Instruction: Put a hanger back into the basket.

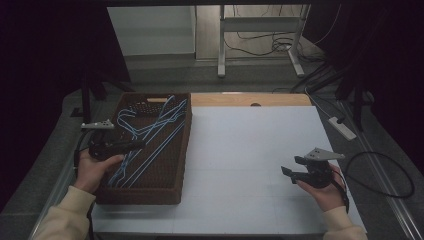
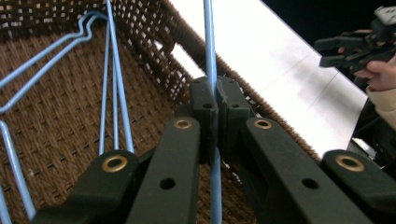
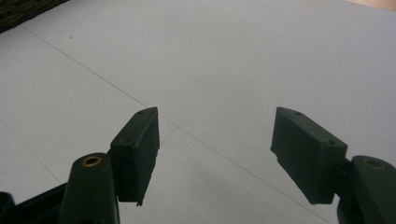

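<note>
I am holding one gripper in each hand over a white surface [image 1: 250,150], seen from above. My left gripper [image 1: 137,144] is inside a dark woven basket [image 1: 182,150] that sits at about nine o'clock on the surface, and it is clenched on the thin wire of a blue hanger [image 2: 209,56]; in the left gripper view the wire runs straight up between the two pressed-together pads. More blue hangers [image 1: 150,130] lie tangled in the basket, some touching the one I hold. My right gripper [image 1: 295,167] hovers at about four o'clock, well apart from the basket, with its jaws spread wide and nothing between them; the right gripper view has bare white surface beneath. I judge this to be the pick-up step: one hanger is gripped but not yet out of the basket. The next move, I think, calls for lifting it slowly and clear of its neighbours so none snag, then carrying it toward the open surface at three o'clock.
</note>
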Demonstrator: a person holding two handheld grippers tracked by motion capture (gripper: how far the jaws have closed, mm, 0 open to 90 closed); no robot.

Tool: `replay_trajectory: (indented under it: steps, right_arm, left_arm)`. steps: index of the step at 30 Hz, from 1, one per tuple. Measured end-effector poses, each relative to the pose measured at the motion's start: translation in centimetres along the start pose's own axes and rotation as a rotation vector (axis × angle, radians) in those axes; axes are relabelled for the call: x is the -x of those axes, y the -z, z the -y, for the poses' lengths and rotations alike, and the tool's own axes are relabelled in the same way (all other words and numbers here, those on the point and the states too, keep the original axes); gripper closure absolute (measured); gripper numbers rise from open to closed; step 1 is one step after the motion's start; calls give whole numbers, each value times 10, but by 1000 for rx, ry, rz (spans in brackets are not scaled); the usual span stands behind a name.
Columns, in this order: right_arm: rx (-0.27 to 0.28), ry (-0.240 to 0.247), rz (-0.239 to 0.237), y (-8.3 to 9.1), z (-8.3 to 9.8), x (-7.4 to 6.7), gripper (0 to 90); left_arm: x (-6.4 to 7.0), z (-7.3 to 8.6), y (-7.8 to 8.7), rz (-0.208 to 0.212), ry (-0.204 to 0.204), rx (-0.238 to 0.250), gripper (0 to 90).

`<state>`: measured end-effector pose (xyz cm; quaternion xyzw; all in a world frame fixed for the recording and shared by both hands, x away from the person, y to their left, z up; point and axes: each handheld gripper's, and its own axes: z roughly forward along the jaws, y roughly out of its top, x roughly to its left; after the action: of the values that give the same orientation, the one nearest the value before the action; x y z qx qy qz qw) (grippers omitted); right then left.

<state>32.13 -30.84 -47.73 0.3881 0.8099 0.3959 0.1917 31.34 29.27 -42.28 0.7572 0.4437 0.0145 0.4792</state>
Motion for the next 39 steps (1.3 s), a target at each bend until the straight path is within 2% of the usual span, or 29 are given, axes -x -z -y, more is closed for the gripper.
replay_trajectory:
  steps: [7, 11, 13, 16, 21, 24, 26, 27, 29, 32, 33, 35, 39]
  right_arm:
    - [0, 1, 1, 0, 0, 0, 330]
    - [-1, 3, 1, 0, 0, 0, 330]
    - [0, 3, 1, 0, 0, 0, 330]
    - [0, 4, 1, 0, 0, 0, 330]
    - [-1, 4, 2, 0, 0, 0, 330]
    - [-2, 4, 2, -1, 0, 0, 331]
    - [-2, 5, 1, -1, 0, 0, 330]
    - [-3, 6, 2, -1, 0, -1, 330]
    - [-4, 7, 2, -1, 0, -1, 330]
    - [-5, 8, 3, -2, 0, 0, 330]
    - [-6, 7, 3, -2, 0, 0, 330]
    - [-7, 7, 3, -2, 0, 0, 330]
    - [-12, 6, 3, -3, 1, 0, 330]
  left_arm:
    - [-3, 1, -10, 8, 7, -47, 874]
    - [-8, 2, -14, 6, 27, -72, 874]
    - [-12, 3, -16, -6, 53, -90, 874]
    - [-18, 4, -18, -2, 84, -90, 873]
    - [-22, 5, -16, -34, 107, -85, 872]
    - [-24, 6, -14, -105, 129, -85, 871]
    - [-25, 6, -14, -136, 146, -82, 869]
    - [-27, 6, -13, -174, 153, -88, 870]
    - [-30, 7, -13, -231, 159, -114, 871]
    - [-36, 9, -17, -292, 167, -166, 871]
    - [-36, 9, -17, -292, 167, -166, 871]
    - [-40, 11, -19, -326, 171, -194, 871]
    - [-47, 15, -20, -339, 201, -210, 870]
